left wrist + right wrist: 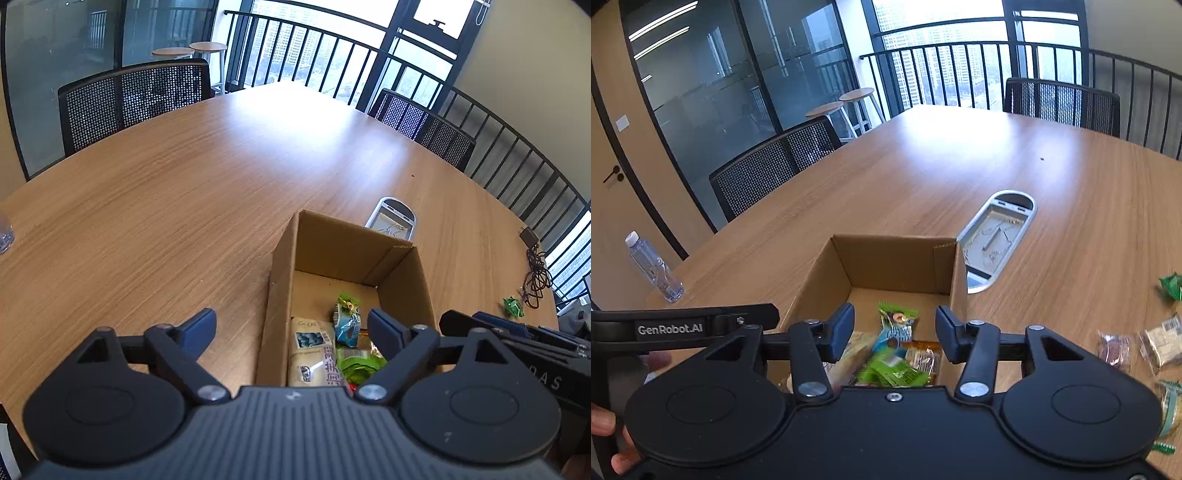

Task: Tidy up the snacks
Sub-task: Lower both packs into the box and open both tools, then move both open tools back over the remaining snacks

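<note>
An open cardboard box (354,254) stands on the wooden table. Inside lie a beige packet (312,347), a blue-green packet (347,321) and a green packet (356,365). My left gripper (291,323) is open wide over the box's left wall, with nothing held. My right gripper (894,317) hovers over the box (894,262), partly open. The blue-green packet (895,325) shows in the gap between its fingers, apart from both pads. Below it lie the green packet (894,371) and a clear orange one (925,356). Several loose snacks (1161,341) lie on the table to the right.
A metal cable hatch (995,236) is set in the table just behind the box. A water bottle (655,267) stands at the left edge. A green packet (513,306) and a dark cable (535,273) lie far right. Mesh chairs (133,99) ring the table.
</note>
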Demonstrator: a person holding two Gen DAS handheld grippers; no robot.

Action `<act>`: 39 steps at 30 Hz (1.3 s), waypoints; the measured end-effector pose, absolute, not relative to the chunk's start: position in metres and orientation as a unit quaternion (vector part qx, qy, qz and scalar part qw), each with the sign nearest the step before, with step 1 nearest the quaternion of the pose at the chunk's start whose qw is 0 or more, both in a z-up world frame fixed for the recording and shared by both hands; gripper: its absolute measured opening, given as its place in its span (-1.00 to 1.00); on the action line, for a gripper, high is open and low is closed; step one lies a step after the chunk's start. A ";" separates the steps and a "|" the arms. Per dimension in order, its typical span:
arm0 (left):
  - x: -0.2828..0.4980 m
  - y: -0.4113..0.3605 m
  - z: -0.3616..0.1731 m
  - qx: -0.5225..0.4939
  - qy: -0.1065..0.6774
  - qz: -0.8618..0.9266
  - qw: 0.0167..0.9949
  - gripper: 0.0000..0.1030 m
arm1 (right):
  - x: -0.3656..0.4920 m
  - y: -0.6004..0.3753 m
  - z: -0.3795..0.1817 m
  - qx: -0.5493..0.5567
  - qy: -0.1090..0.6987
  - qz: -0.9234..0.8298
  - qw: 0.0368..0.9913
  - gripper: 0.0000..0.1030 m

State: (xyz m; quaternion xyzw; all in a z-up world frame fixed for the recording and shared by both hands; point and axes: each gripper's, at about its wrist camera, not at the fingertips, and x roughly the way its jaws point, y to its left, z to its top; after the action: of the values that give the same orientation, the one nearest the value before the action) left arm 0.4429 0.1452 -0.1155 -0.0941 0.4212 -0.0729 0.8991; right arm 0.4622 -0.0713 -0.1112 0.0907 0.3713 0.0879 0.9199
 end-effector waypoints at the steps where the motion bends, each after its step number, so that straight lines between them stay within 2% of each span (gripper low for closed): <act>1: 0.441 0.145 -0.116 -0.095 0.421 -0.072 0.899 0.81 | 0.459 -0.073 -0.112 0.091 0.372 0.085 0.920 -0.05; 3: 0.438 0.144 -0.116 -0.097 0.421 -0.071 0.899 0.94 | 0.454 -0.075 -0.114 0.090 0.375 0.075 0.920 -0.05; 4: 0.437 0.143 -0.116 -0.099 0.421 -0.072 0.899 1.00 | 0.450 -0.077 -0.114 0.090 0.376 0.070 0.920 0.02; 5: 0.437 0.143 -0.116 -0.098 0.420 -0.072 0.899 1.00 | 0.446 -0.079 -0.114 0.088 0.375 0.065 0.920 0.08; 7: 0.435 0.140 -0.116 -0.097 0.419 -0.076 0.899 1.00 | 0.438 -0.084 -0.113 0.083 0.370 0.055 0.924 0.35; 9: 0.432 0.135 -0.114 -0.098 0.413 -0.080 0.902 1.00 | 0.431 -0.090 -0.113 0.083 0.369 0.048 0.925 0.50; 18: 0.416 0.094 -0.108 -0.077 0.402 -0.118 0.905 1.00 | 0.399 -0.128 -0.114 0.090 0.365 0.020 0.926 0.89; 39: 0.382 -0.036 -0.113 -0.035 0.431 -0.180 0.883 1.00 | 0.333 -0.253 -0.128 0.113 0.373 -0.064 0.919 0.95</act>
State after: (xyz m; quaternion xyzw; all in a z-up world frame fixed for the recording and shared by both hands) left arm 0.3824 -0.0361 -0.1129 -0.0350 0.4313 -0.1805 0.8833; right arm 0.3333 -0.2526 -0.1281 0.1130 0.3733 -0.0645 0.9185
